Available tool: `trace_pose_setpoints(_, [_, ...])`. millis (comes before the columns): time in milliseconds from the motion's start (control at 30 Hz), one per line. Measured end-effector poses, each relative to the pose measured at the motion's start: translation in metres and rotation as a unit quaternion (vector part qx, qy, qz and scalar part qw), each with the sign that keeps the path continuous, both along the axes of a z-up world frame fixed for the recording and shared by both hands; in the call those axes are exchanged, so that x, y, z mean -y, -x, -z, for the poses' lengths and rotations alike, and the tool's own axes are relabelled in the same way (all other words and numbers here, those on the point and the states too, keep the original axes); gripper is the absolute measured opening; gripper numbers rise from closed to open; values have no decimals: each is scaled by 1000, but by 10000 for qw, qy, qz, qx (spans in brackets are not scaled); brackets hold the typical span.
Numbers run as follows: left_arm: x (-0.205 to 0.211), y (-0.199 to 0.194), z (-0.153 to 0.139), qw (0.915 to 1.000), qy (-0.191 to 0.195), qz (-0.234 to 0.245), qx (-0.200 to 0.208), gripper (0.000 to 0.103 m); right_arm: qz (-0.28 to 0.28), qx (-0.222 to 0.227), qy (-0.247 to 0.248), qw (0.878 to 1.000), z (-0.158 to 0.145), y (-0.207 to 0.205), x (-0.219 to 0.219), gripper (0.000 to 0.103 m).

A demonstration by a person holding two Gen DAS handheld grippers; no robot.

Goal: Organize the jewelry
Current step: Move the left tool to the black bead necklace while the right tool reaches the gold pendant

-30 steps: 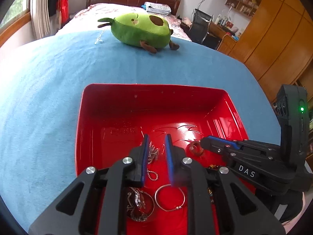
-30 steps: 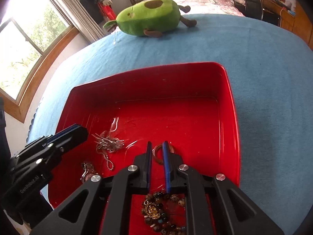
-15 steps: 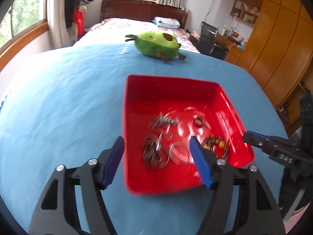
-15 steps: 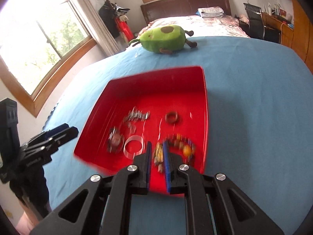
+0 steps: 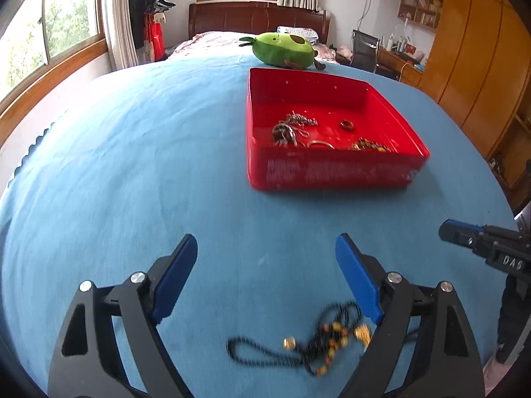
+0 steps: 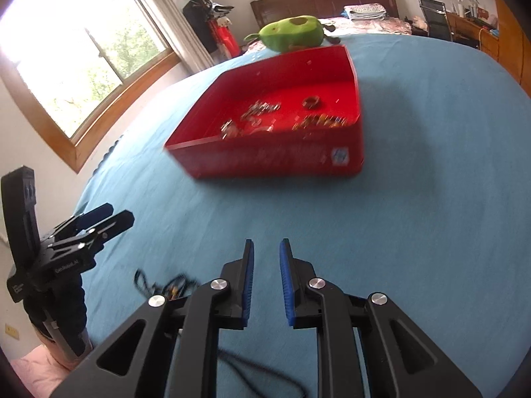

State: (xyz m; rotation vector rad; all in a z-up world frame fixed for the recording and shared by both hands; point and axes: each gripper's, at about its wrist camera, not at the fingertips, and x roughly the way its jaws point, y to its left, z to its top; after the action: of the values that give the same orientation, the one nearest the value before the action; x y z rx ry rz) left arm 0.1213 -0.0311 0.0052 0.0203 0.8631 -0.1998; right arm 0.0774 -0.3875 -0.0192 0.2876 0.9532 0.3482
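Note:
A red tray (image 5: 332,172) sits on the blue cloth and holds silver chains (image 5: 293,126), a brown ring (image 5: 346,124), a silver bangle (image 5: 320,145) and a bead bracelet (image 5: 368,146). Near the front edge lies a black beaded necklace (image 5: 315,341) with amber and gold beads. My left gripper (image 5: 265,245) hovers above it, well short of the tray, its jaws opening wide with nothing between them. My right gripper (image 6: 266,247) is beside it, jaws opening a narrow gap, empty. In the right wrist view the necklace (image 6: 172,287) is partly hidden behind the right gripper's left finger.
A green avocado plush (image 5: 282,49) lies behind the tray (image 6: 265,162). Beyond the cloth are a bed (image 5: 212,38), windows, a coat rack (image 5: 149,23), a chair (image 5: 363,49) and wooden wardrobes (image 5: 481,49). The left gripper (image 6: 99,219) shows at the left of the right wrist view.
Both grippers have pulled back out of the red tray toward the near edge. The left jaws went from nearly shut to wide apart; the right jaws parted slightly. The black necklace came into view.

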Motion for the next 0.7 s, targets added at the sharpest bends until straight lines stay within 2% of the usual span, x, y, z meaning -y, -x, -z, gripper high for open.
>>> trace_pose_setpoints(267, [-11,37,0,10000,-27,-59,16,87,-348,-160,-47,9993,16,34,-32,18])
trace_pose_setpoints(467, [-23,48,1,9999,-86,-146,-6,90,-522,-277,36,9982,23,43,-49,22])
trace_pose_setpoints(700, [-38,54,15,9995,-83,-204,-213,91,-872,-478,19,9950,32,53,-68,23])
